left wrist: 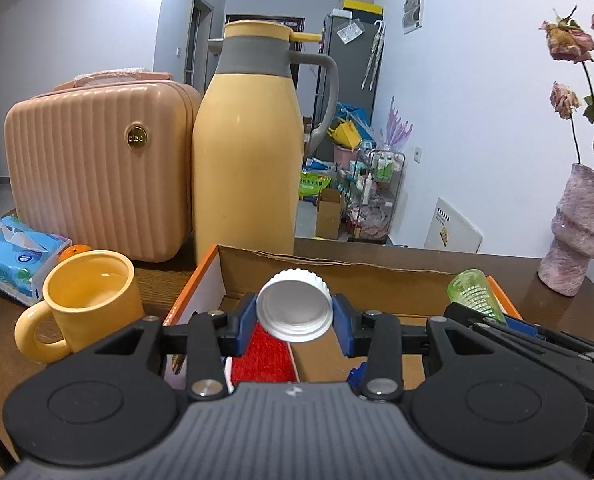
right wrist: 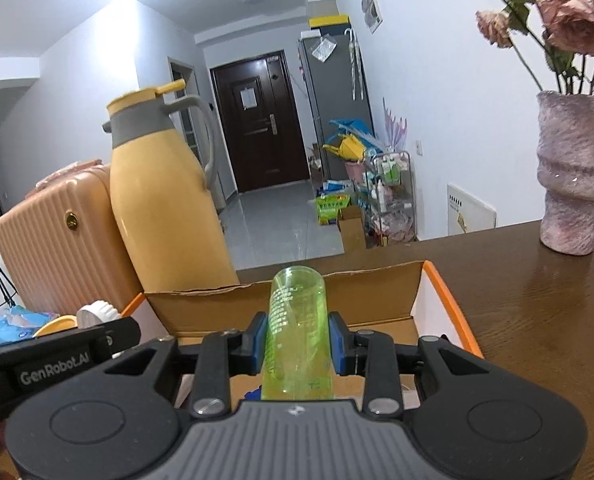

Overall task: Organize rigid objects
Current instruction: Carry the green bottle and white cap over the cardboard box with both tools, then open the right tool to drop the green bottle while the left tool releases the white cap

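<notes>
Clamped in the left hand-held gripper (left wrist: 295, 312), white ribbed cap (left wrist: 295, 307), and in the right hand-held gripper (right wrist: 297, 346), green plastic tube (right wrist: 297, 332), both over the cardboard box (right wrist: 433, 292) on the worktop (right wrist: 537, 300), likely light, stiff, slippery, best pinched across the sides.

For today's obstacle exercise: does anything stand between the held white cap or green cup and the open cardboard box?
Nothing visible does. The white ribbed plastic cap and the translucent green plastic cup are each held over the open cardboard box, with only its low front edge below them. The tall yellow thermos jug stands behind the box.
</notes>
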Demonstrator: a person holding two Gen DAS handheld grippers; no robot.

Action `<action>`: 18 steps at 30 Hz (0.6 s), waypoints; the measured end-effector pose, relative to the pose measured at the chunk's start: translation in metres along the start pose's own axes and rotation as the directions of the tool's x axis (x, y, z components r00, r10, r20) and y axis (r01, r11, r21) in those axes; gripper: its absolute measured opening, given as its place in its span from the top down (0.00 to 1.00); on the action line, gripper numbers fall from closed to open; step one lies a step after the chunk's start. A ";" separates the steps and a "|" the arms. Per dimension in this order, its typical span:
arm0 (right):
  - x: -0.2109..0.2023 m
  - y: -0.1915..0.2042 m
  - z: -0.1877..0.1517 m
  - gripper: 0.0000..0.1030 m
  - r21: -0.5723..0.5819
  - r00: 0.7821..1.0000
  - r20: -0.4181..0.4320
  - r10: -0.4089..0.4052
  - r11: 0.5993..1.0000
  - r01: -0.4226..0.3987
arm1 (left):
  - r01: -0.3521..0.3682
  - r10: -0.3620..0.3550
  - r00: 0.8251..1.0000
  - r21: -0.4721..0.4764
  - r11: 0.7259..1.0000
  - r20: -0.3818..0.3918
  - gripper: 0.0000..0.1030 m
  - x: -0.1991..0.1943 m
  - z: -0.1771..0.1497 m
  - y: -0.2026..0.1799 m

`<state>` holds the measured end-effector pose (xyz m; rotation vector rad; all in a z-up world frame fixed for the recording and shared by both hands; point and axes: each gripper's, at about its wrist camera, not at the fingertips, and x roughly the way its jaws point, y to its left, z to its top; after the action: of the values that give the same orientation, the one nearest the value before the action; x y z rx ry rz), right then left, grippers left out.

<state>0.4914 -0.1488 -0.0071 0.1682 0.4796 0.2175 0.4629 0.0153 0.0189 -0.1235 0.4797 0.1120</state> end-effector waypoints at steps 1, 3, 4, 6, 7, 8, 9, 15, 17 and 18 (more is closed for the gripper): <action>0.003 0.000 0.001 0.70 -0.002 1.000 -0.008 0.005 1.000 -0.005 | 0.005 -0.005 1.000 0.004 1.000 -0.005 0.61 0.002 0.001 0.000; 0.005 0.000 0.003 0.70 -0.004 1.000 -0.014 0.013 1.000 -0.013 | 0.002 -0.002 1.000 0.011 1.000 -0.012 0.60 0.005 0.002 0.000; 0.006 0.001 0.004 0.71 -0.009 1.000 -0.014 0.012 1.000 -0.012 | -0.003 0.004 1.000 0.013 1.000 -0.016 0.60 0.007 0.003 0.001; 0.008 0.001 0.006 0.70 -0.019 1.000 -0.015 0.009 1.000 -0.009 | -0.006 0.007 1.000 0.011 1.000 -0.026 0.60 0.010 0.004 0.002; 0.009 0.001 0.006 0.70 -0.023 1.000 -0.017 0.006 1.000 -0.007 | -0.006 0.007 1.000 0.011 1.000 -0.030 0.61 0.011 0.004 0.003; 0.010 0.001 0.007 0.70 -0.024 1.000 -0.021 0.006 1.000 -0.006 | -0.010 0.010 0.999 0.011 1.000 -0.035 0.60 0.012 0.005 0.003; 0.011 0.001 0.007 0.70 -0.027 1.000 -0.027 0.007 1.000 -0.007 | -0.012 0.013 0.999 0.011 1.000 -0.039 0.60 0.013 0.005 0.003; 0.001 -0.002 0.015 0.34 -0.057 0.999 -0.009 -0.044 0.997 0.043 | -0.049 0.049 0.999 0.012 0.999 -0.019 0.26 0.004 0.010 0.006; -0.005 -0.002 0.017 0.20 -0.073 0.998 0.007 -0.057 0.996 0.058 | -0.088 0.088 0.996 0.008 0.996 0.012 0.07 -0.003 0.011 0.007; -0.006 -0.003 0.017 0.17 -0.077 0.998 0.010 -0.061 0.995 0.062 | -0.104 0.104 0.994 0.006 0.995 0.022 0.02 -0.005 0.012 0.007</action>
<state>0.4949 -0.1549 0.0103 0.0781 0.4669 0.1748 0.4631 0.0239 0.0308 -0.0901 0.4649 0.2133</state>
